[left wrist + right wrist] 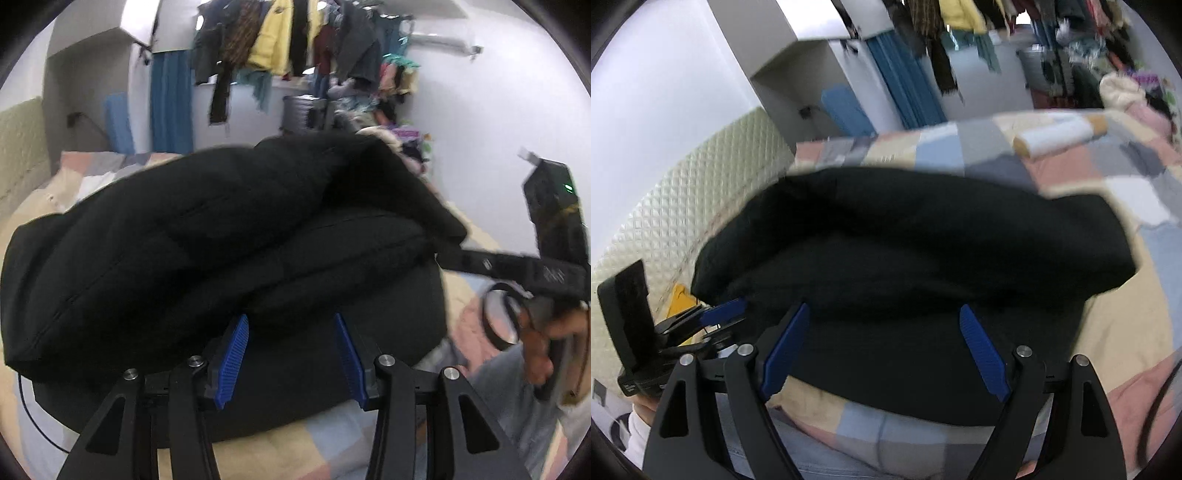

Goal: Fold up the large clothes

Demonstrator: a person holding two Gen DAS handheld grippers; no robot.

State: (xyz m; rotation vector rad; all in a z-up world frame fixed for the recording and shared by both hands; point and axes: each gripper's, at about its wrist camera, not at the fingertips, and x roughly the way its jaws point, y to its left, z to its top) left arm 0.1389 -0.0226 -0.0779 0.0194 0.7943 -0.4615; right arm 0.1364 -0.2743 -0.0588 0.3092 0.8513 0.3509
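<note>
patchwork bedspread (1052, 166) | hanging clothes (295, 40) | blue curtain (171, 103) | quilted headboard (701, 192)

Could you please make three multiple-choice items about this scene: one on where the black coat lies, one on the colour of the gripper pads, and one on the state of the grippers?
1. Where does the black coat lie?
A. on a chair
B. on the patchwork bedspread
C. on a hanger

2. What colour are the pads of the left gripper?
A. blue
B. red
C. white

3. What state is the right gripper in?
A. shut on the coat
B. shut on nothing
C. open, gripping nothing

Answers:
1 B: checked bedding shows around the coat in both views.
2 A: both ribbed pads are blue.
3 C: its fingers stand wide apart, with the coat beyond them.
</note>
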